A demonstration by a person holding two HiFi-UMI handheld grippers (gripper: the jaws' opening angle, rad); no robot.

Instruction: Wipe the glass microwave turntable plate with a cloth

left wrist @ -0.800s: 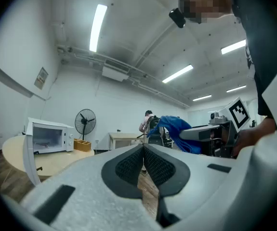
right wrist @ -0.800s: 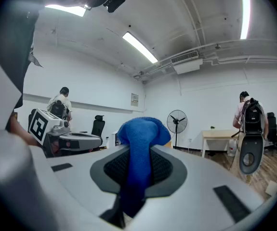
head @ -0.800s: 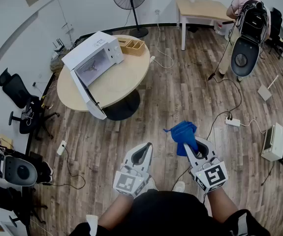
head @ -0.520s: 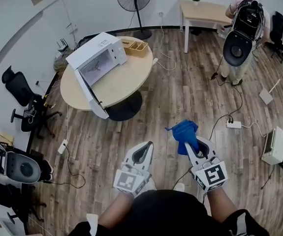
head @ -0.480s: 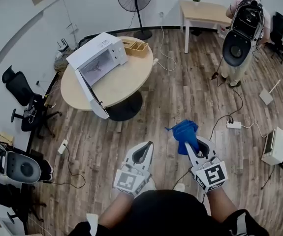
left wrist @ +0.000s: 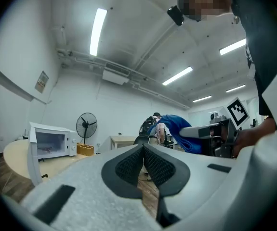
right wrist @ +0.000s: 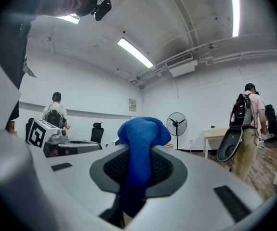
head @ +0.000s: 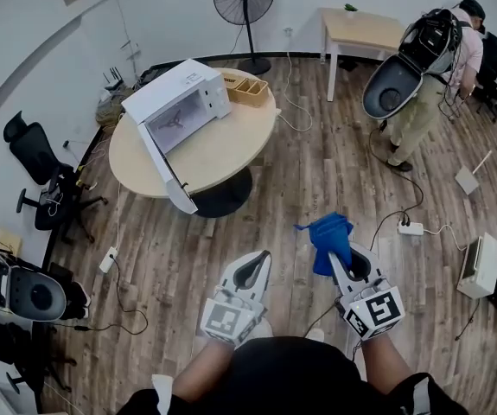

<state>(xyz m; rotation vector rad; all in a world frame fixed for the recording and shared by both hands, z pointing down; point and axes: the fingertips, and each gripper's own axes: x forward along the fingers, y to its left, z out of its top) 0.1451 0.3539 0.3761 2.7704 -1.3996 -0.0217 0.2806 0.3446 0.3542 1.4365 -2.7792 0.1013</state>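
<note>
A white microwave (head: 177, 102) stands on the round wooden table (head: 222, 150) with its door (head: 163, 173) swung open; the same microwave (left wrist: 51, 141) shows far off in the left gripper view. Something small lies inside it, too small to tell. My right gripper (head: 333, 256) is shut on a blue cloth (head: 328, 239), which bunches above the jaws; the blue cloth (right wrist: 140, 153) fills the middle of the right gripper view. My left gripper (head: 253, 268) is shut with nothing in it, and stands beside the right one over the floor, well short of the table.
A wooden box (head: 247, 86) sits at the table's far edge. A standing fan (head: 247, 7), a small desk (head: 360, 28) and a person with a backpack (head: 425, 67) are at the back. Office chairs (head: 36, 180) stand left; cables and a power strip (head: 409, 228) lie on the floor.
The view has shifted a little, so the table sits slightly nearer. The person at the back has walked away from the desk toward the right. Both grippers hold as before.
</note>
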